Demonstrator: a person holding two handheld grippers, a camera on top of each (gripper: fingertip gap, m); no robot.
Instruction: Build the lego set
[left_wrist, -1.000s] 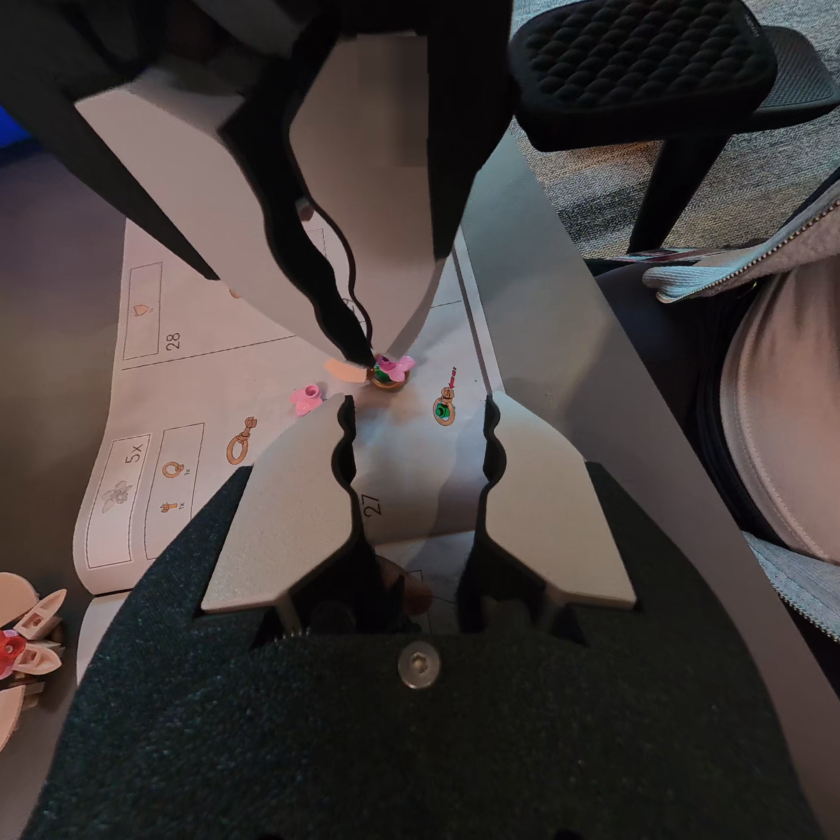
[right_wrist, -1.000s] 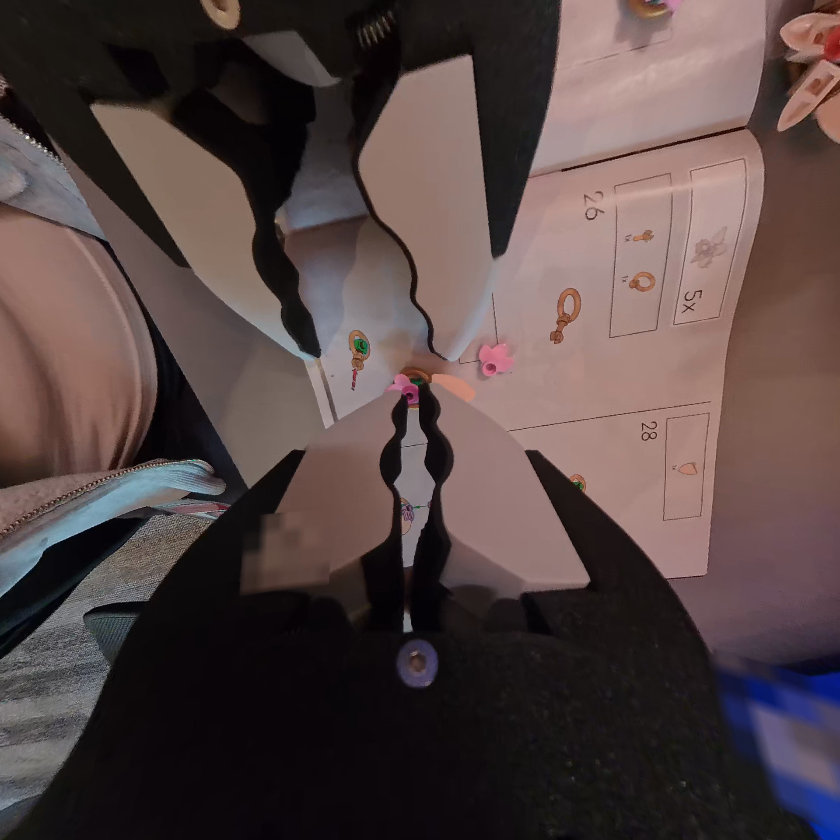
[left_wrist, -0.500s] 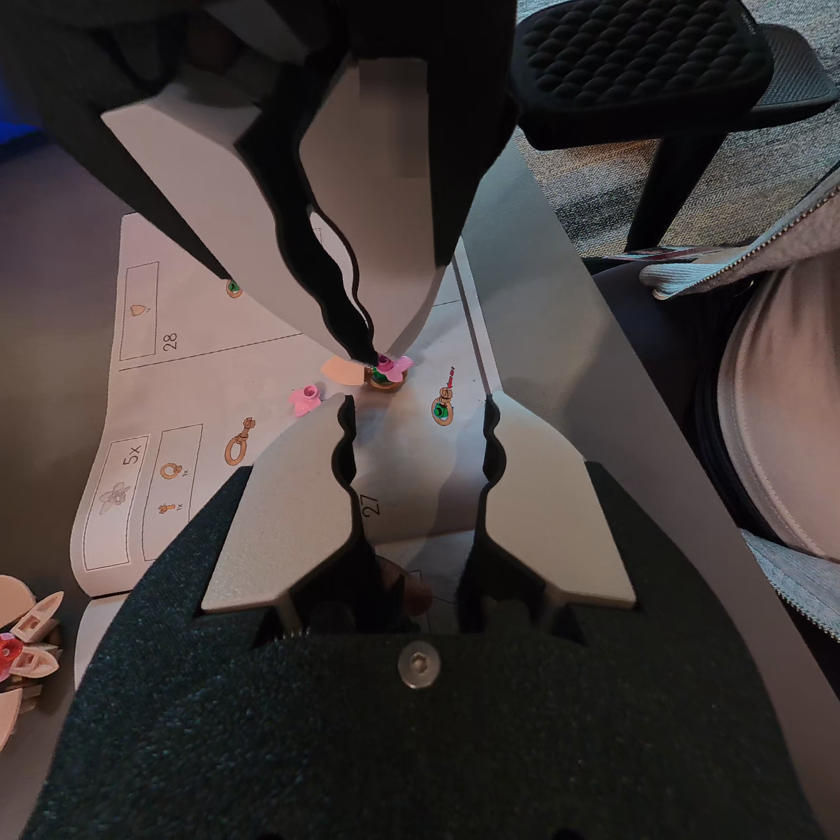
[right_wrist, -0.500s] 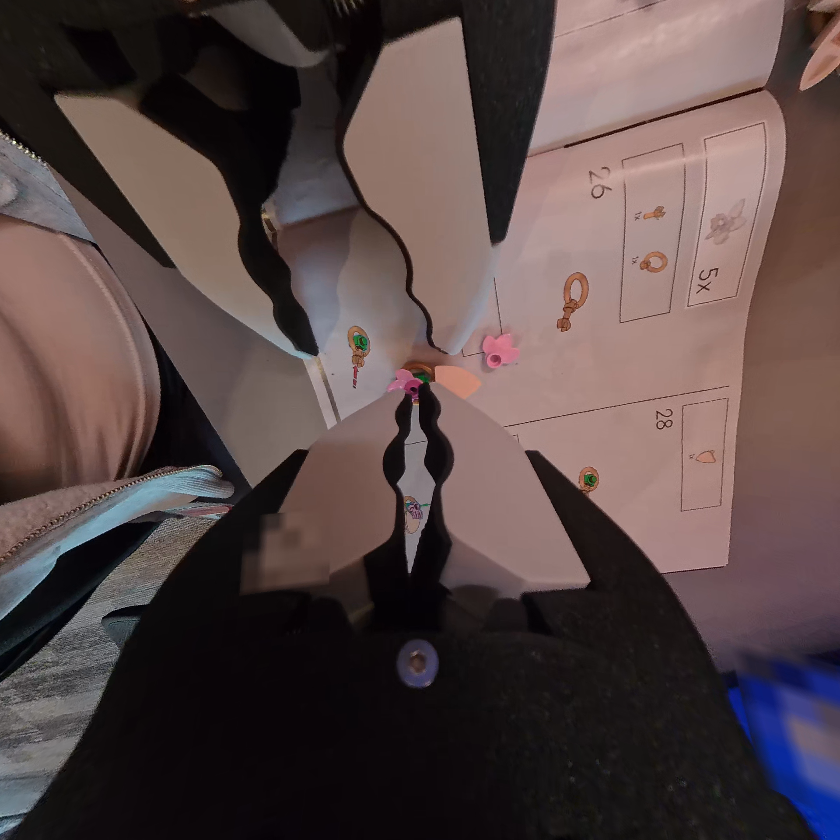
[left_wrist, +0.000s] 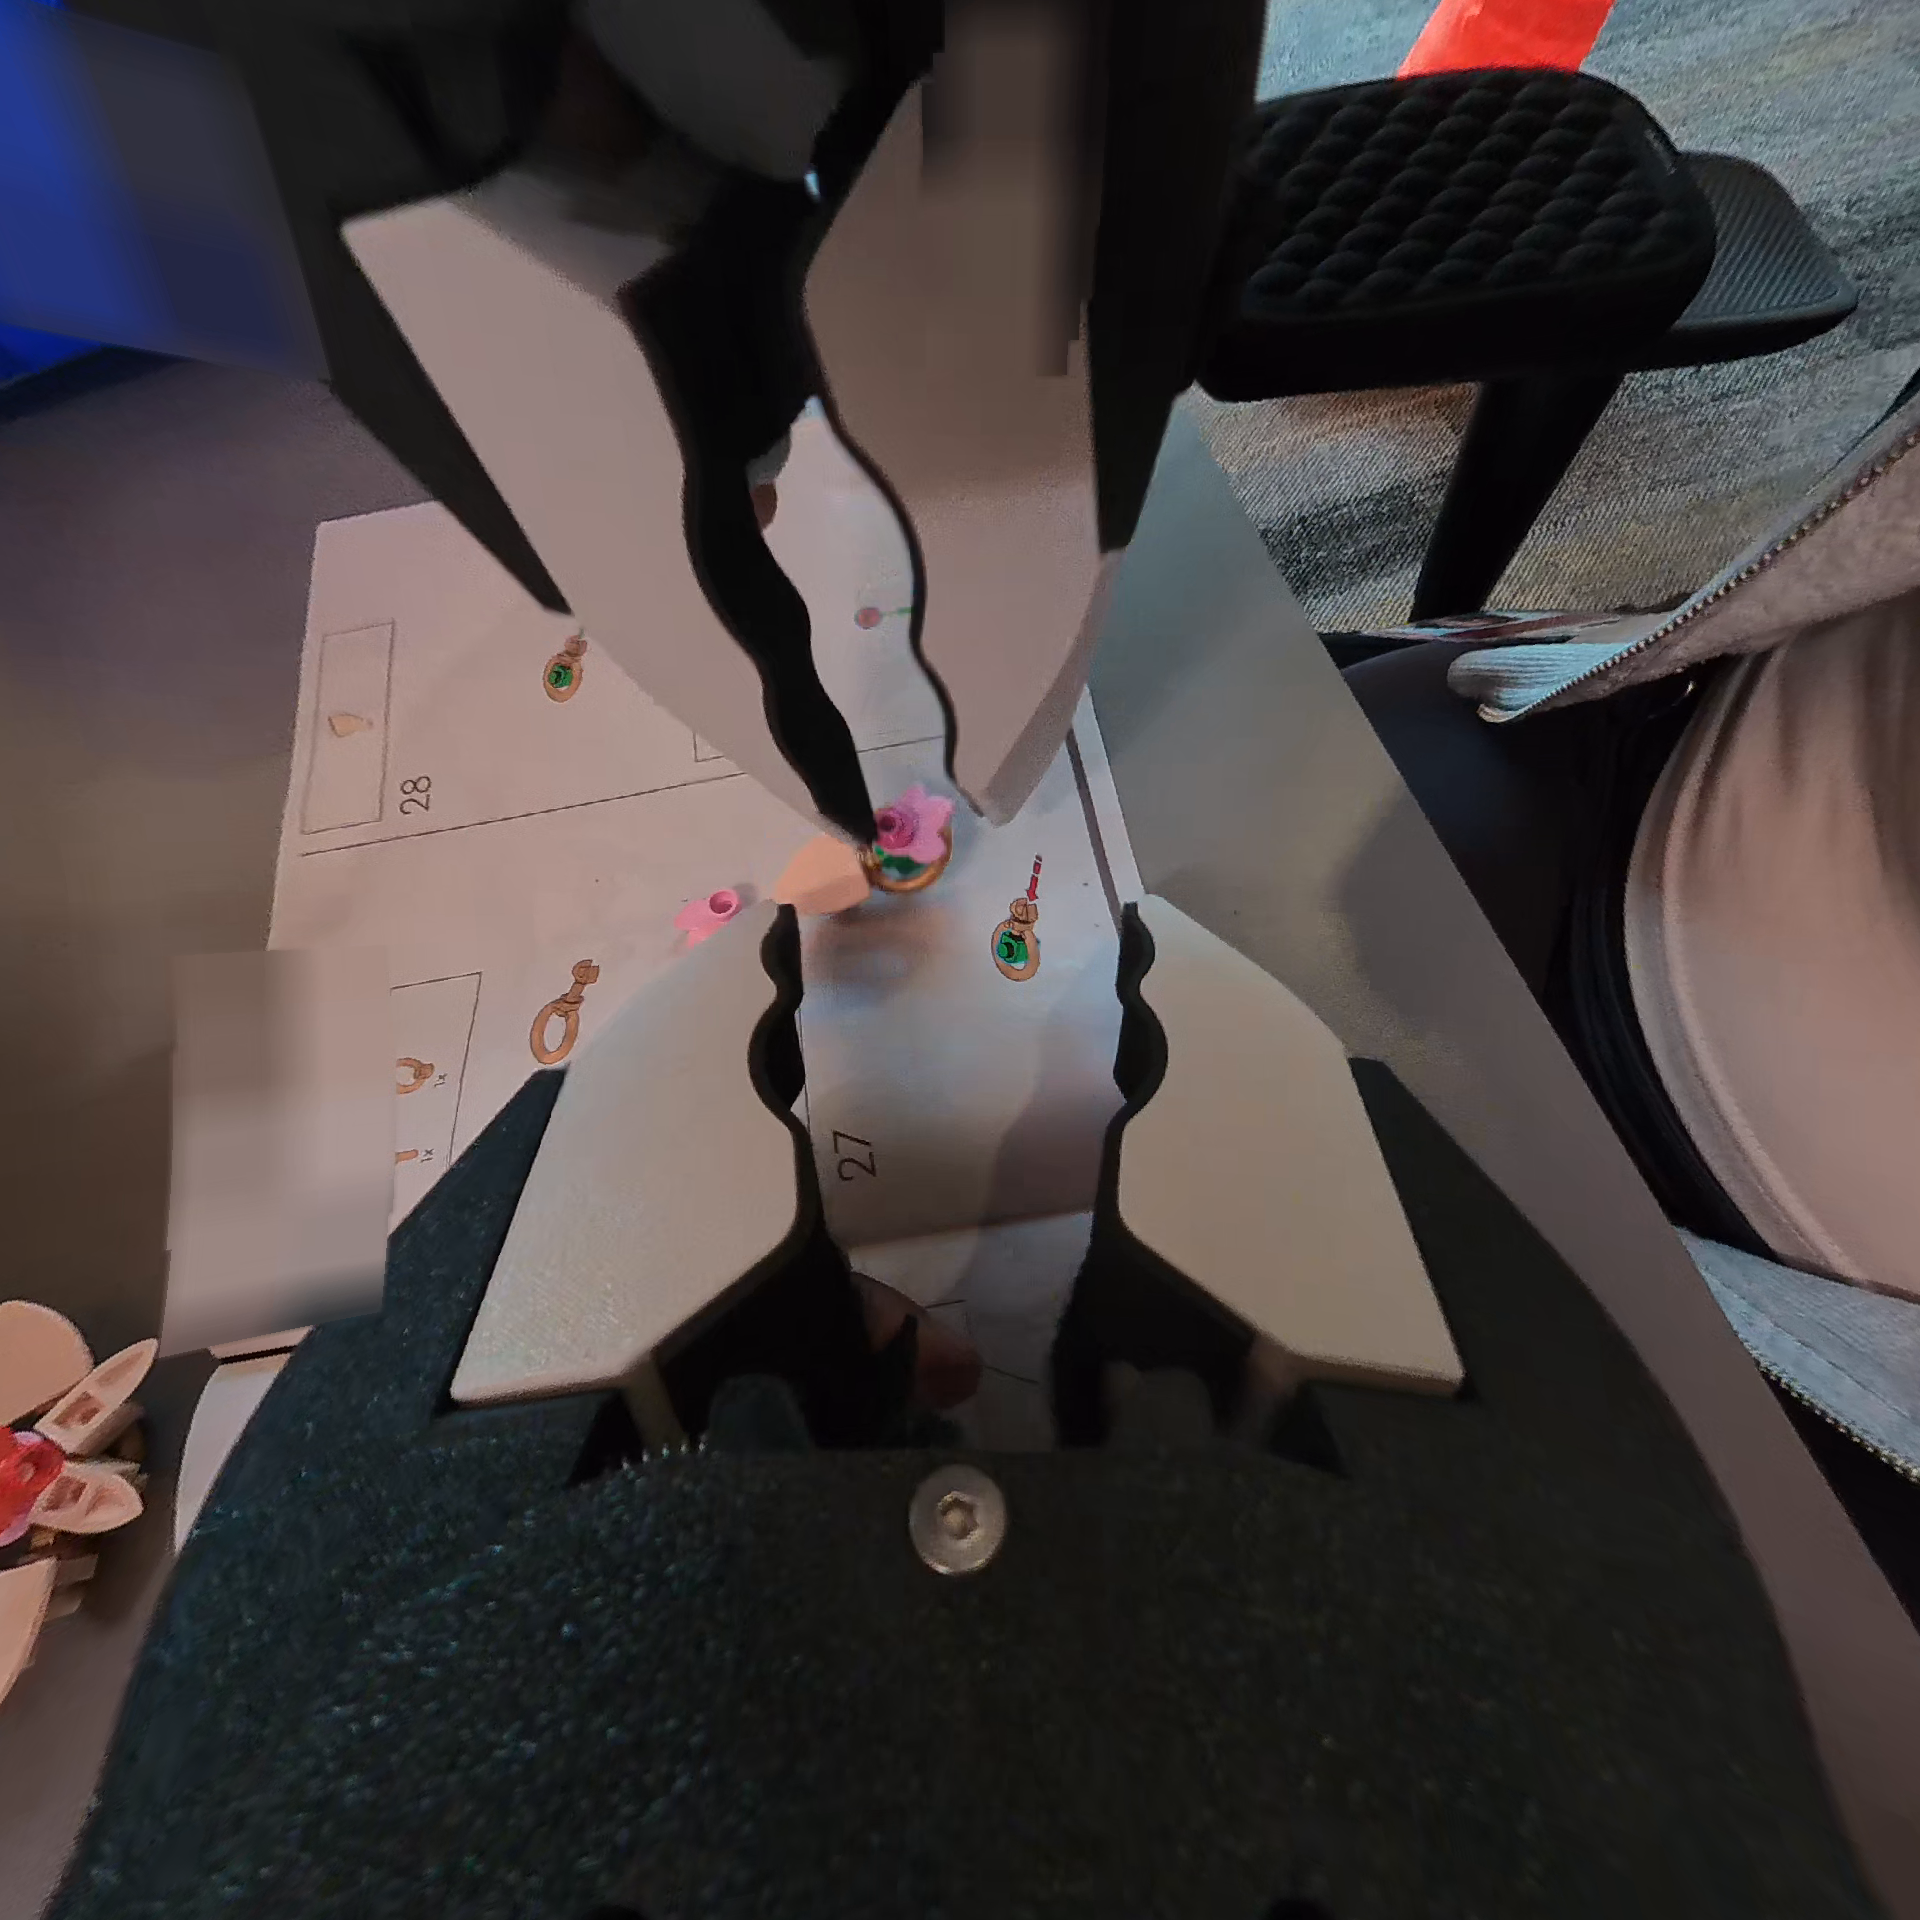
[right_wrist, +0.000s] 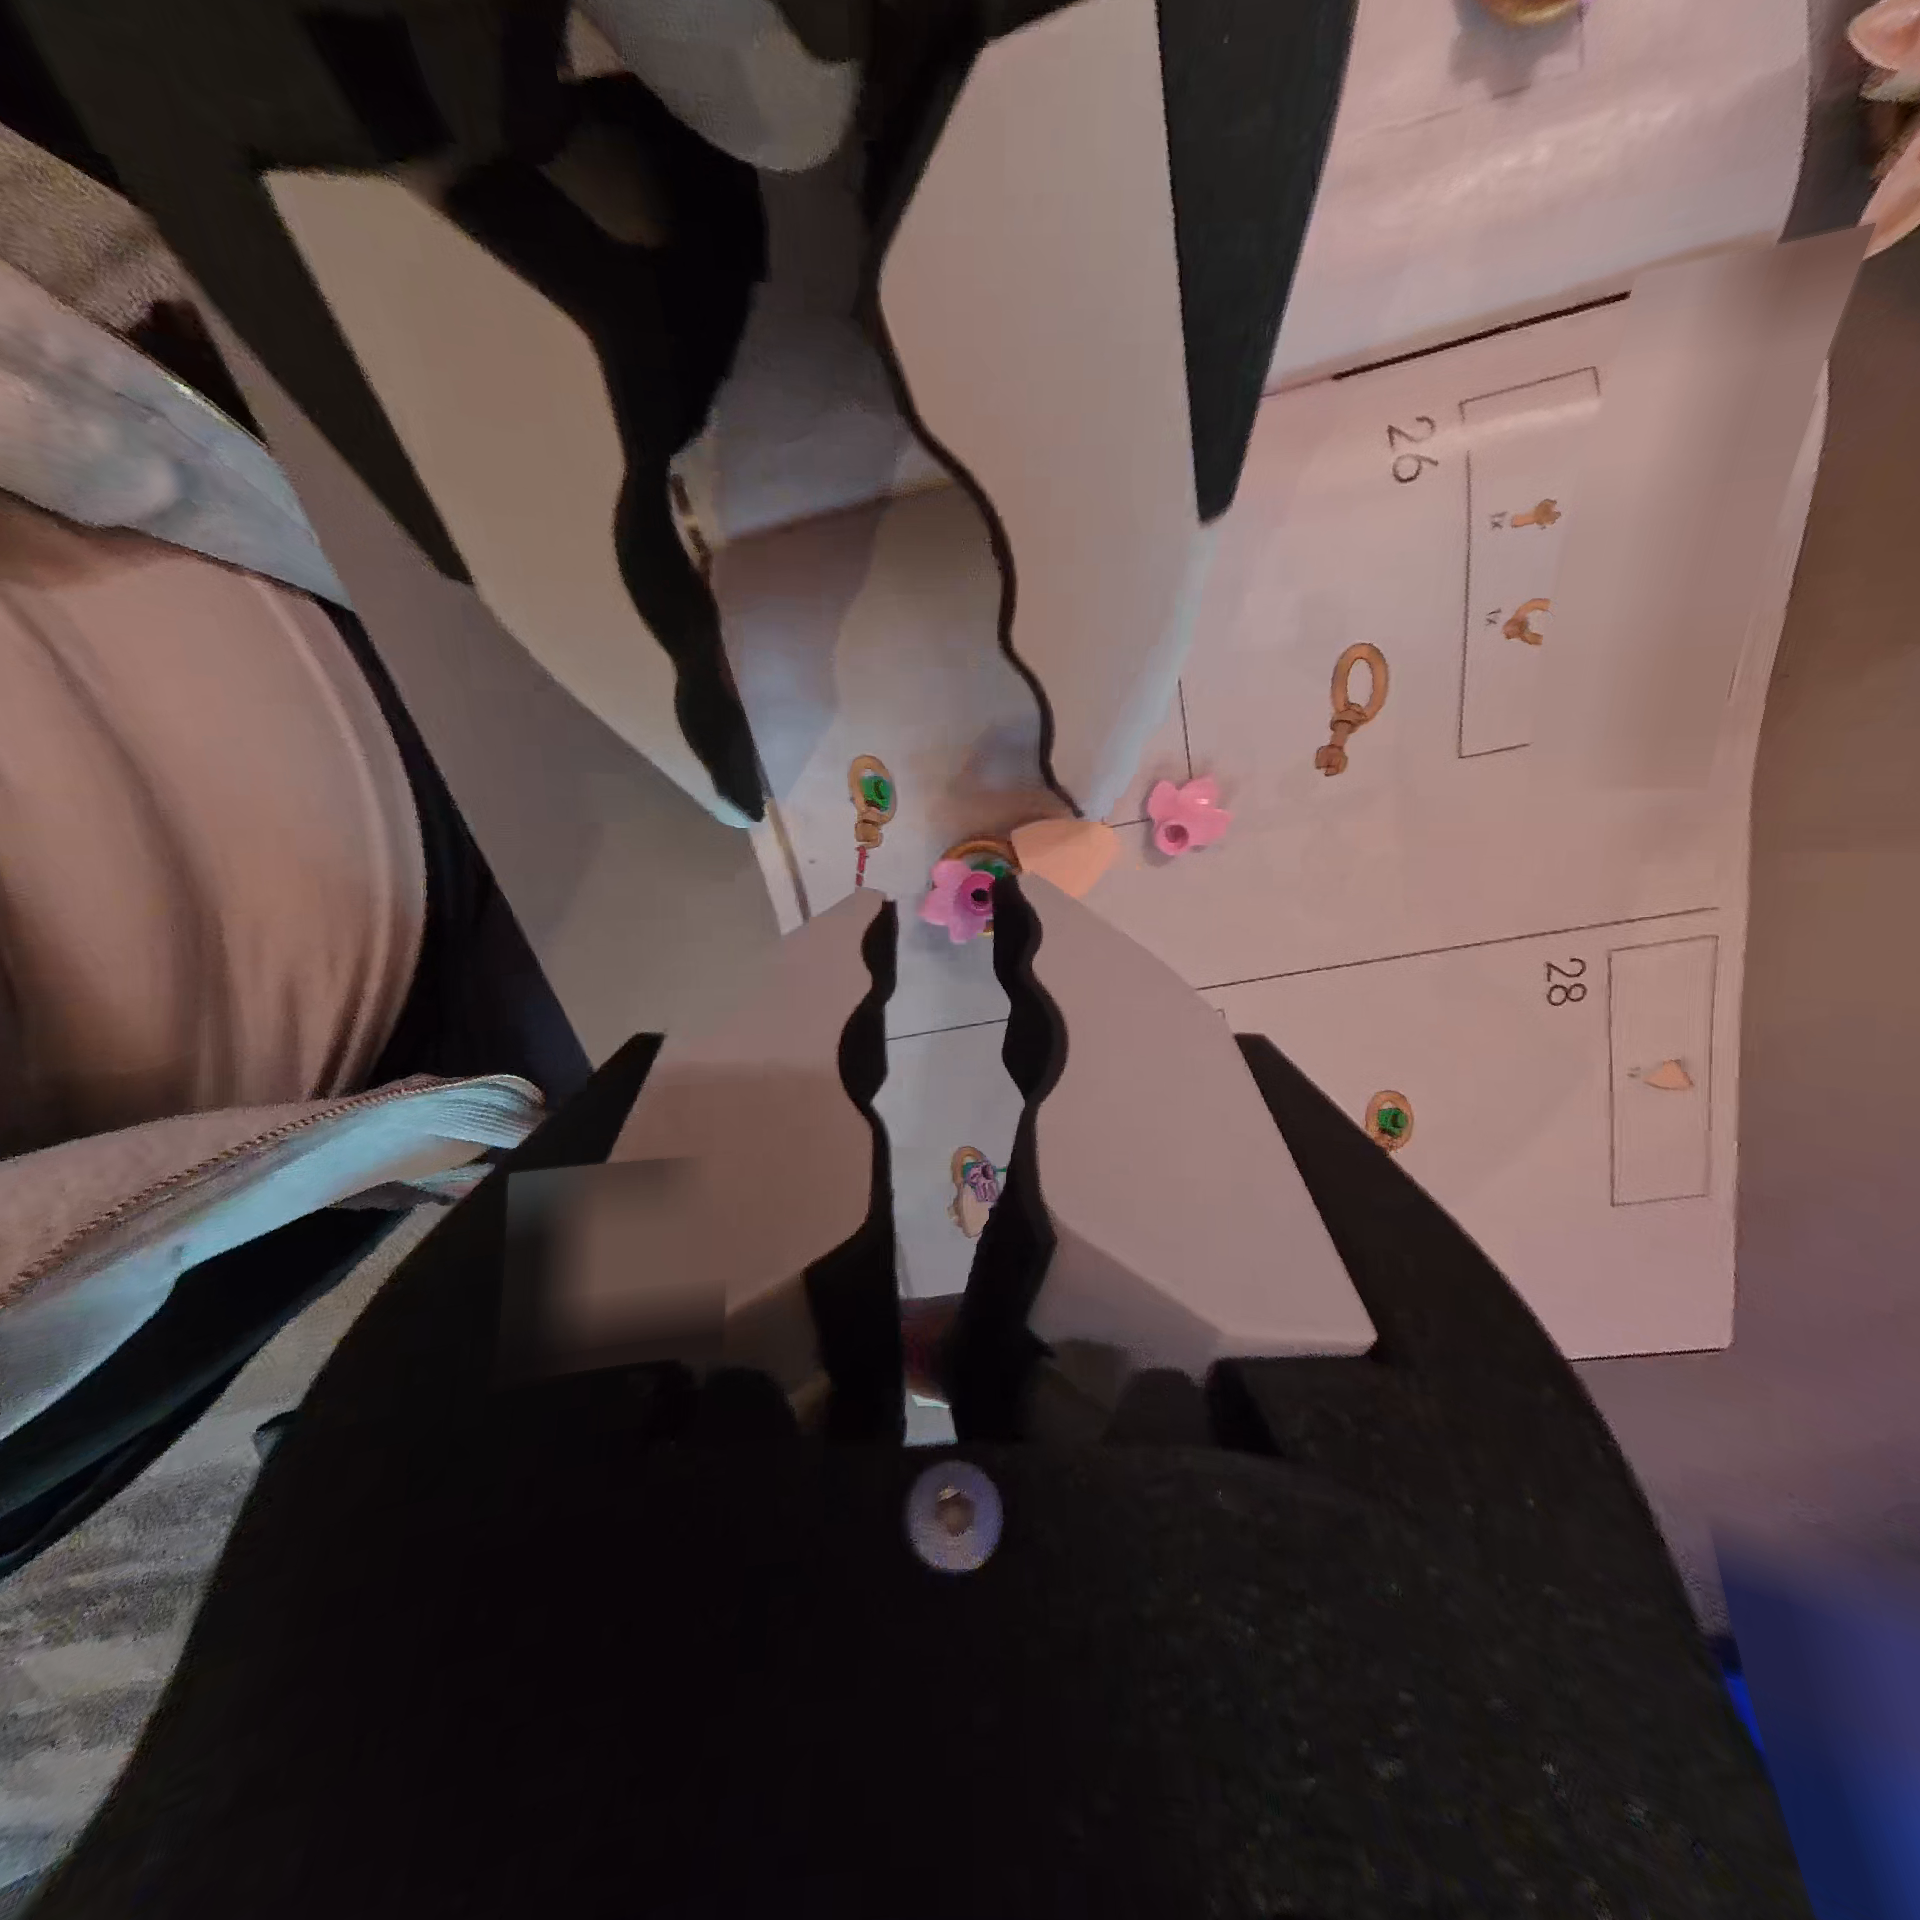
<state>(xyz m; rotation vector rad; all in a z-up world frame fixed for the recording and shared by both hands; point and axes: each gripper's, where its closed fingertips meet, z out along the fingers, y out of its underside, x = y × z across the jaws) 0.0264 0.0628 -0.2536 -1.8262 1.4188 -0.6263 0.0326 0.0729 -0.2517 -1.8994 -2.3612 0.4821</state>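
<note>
A small pink flower on a gold ring with a green piece lies on the open instruction booklet. A peach petal piece touches the ring. My right gripper is open around the flower. One pad touches the flower and the other stands clear of it. In the left wrist view the flower and ring sit between the right gripper's tips. My left gripper is open and empty just short of the peach petal. A loose pink flower lies beside its left fingertip.
The booklet lies on a grey table whose edge runs diagonally at the right. A person's torso and a black chair armrest are beyond the edge. A peach-petalled flower model sits at the lower left.
My right gripper's jaws were closed at the pink flower on the ring and have now opened. The flower and ring stay on the page. My left gripper stays open in place.
</note>
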